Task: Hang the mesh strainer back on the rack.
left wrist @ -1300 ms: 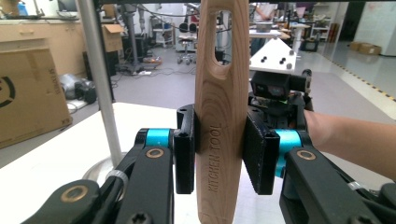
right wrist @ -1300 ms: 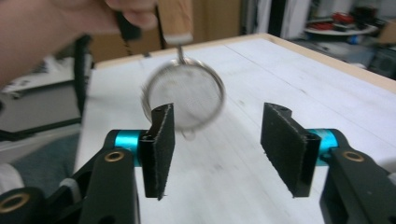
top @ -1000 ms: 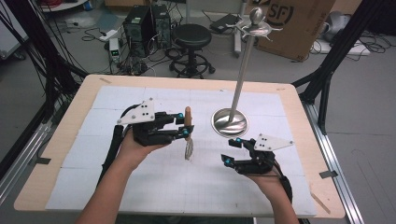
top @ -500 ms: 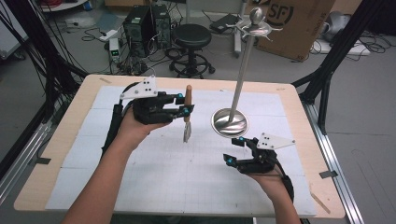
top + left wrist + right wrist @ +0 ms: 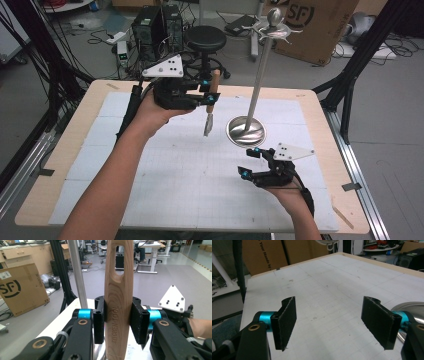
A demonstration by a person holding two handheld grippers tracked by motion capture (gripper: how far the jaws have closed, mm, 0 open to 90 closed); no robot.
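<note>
White gridded worktop point(image 5: 165, 185) bears tall silver hook stand point(image 5: 256, 95), left hand-held gripper point(image 5: 206, 93) clenched on wooden-handled kitchen tool point(image 5: 212, 102) lifted beside the pole, hanging on a hook left, right hand-held gripper point(image 5: 250, 162) released, idle.

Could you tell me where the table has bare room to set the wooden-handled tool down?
The white mat lies bare between the left forearm and the right gripper, also along its far left side. It is crowded at the stand's base, just beyond that gripper.
</note>
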